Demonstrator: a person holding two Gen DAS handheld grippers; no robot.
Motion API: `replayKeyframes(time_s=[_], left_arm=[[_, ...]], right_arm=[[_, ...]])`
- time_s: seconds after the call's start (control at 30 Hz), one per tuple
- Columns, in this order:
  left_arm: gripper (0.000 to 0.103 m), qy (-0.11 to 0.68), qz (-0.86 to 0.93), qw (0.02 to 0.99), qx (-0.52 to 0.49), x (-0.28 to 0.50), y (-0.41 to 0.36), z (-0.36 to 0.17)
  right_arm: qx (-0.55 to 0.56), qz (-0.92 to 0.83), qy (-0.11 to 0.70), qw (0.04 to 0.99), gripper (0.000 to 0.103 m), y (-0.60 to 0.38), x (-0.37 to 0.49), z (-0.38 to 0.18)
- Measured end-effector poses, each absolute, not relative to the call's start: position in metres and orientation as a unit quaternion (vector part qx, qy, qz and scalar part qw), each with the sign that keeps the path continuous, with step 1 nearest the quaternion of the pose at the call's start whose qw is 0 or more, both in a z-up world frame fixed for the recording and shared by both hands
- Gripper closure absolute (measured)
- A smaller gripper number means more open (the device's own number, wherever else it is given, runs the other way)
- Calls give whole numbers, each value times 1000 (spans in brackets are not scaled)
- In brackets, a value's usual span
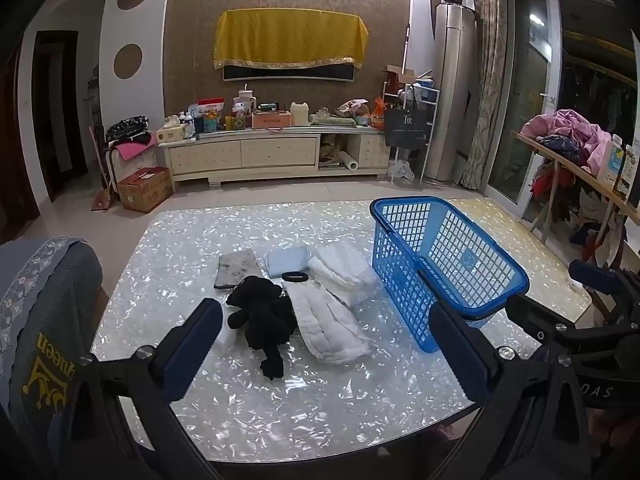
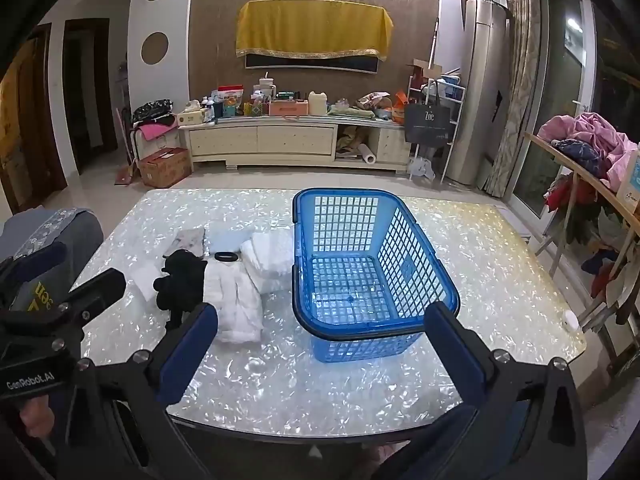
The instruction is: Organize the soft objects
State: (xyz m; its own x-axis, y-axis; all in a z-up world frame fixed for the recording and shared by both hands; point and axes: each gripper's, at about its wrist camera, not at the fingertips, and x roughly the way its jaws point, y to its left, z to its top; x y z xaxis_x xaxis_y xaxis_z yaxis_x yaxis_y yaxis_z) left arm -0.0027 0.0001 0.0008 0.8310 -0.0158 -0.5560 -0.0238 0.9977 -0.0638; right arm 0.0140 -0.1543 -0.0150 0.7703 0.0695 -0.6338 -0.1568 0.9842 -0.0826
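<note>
Several soft things lie on my shimmering table (image 1: 120,320): a black plush toy (image 1: 262,320), a white padded cloth (image 1: 328,324) touching its right side, folded white cloths (image 1: 344,272) behind, and a black hair band (image 1: 295,276). The empty blue basket (image 2: 360,272) stands just right of them. My left gripper (image 1: 328,340) and right gripper (image 2: 320,352) hover with jaws spread wide, holding nothing.

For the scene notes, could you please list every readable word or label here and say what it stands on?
"Zoe": dark tote bag hung on the white rack.
"GenRobot.AI": left gripper body.
"queen", upside down: grey chair cover.
"DAS", cut off: right gripper body.
Cartons, packages on the TV cabinet, basket label: too small.
</note>
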Motion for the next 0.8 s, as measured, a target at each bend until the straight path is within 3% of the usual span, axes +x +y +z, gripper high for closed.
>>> replayKeyframes(time_s=[0.8], left_arm=[[1, 292, -2, 956, -34, 1, -5, -3]], right_arm=[[-61, 58, 337, 938, 0, -157, 12, -14]])
